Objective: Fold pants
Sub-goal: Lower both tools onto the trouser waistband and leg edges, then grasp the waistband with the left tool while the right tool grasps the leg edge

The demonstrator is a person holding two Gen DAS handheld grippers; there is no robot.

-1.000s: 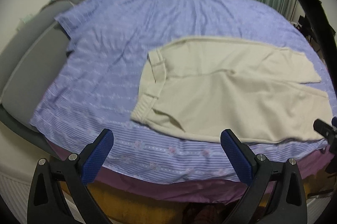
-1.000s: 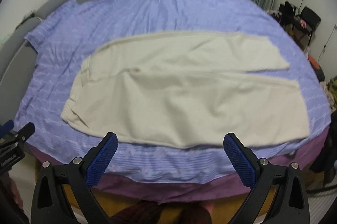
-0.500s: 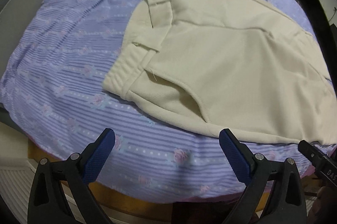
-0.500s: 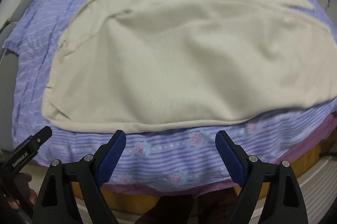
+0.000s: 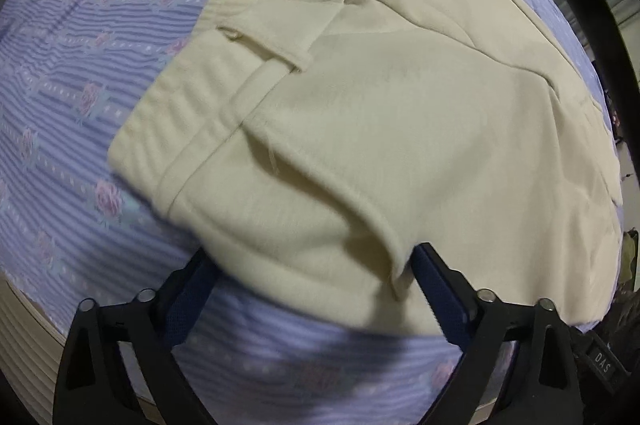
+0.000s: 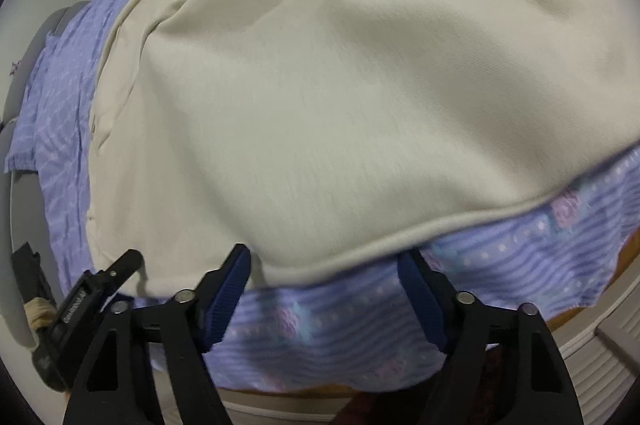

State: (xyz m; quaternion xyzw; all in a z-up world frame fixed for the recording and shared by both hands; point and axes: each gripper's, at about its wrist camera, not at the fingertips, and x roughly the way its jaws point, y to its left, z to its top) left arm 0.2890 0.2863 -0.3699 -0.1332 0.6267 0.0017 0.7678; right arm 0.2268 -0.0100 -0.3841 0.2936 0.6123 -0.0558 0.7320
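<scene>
Cream pants [image 5: 400, 105] lie flat on the bed, waistband [image 5: 192, 113] to the left. My left gripper [image 5: 312, 289] points steeply down at the near hip edge. Its jaws are closing, with the edge of the cloth lying between the blue pads [image 5: 436, 297], which do not press on it. In the right wrist view the pants leg [image 6: 360, 85] fills the frame. My right gripper [image 6: 324, 285] hovers at the leg's near seam, jaws closing, and the seam sits between the fingertips [image 6: 228, 285] without being pinched.
A lilac striped sheet [image 5: 80, 105] with a flower print covers the bed [image 6: 520, 265]. The bed's near edge and a pale panel [image 6: 608, 341] run just below the grippers. My left gripper's body [image 6: 92, 297] shows at the left of the right wrist view, a grey headboard [image 6: 24, 65] behind it.
Both grippers have dropped close to the near edge of the pants and tilted downward. Their jaws have narrowed, the right more than the left. The cloth edge now lies between the fingertips.
</scene>
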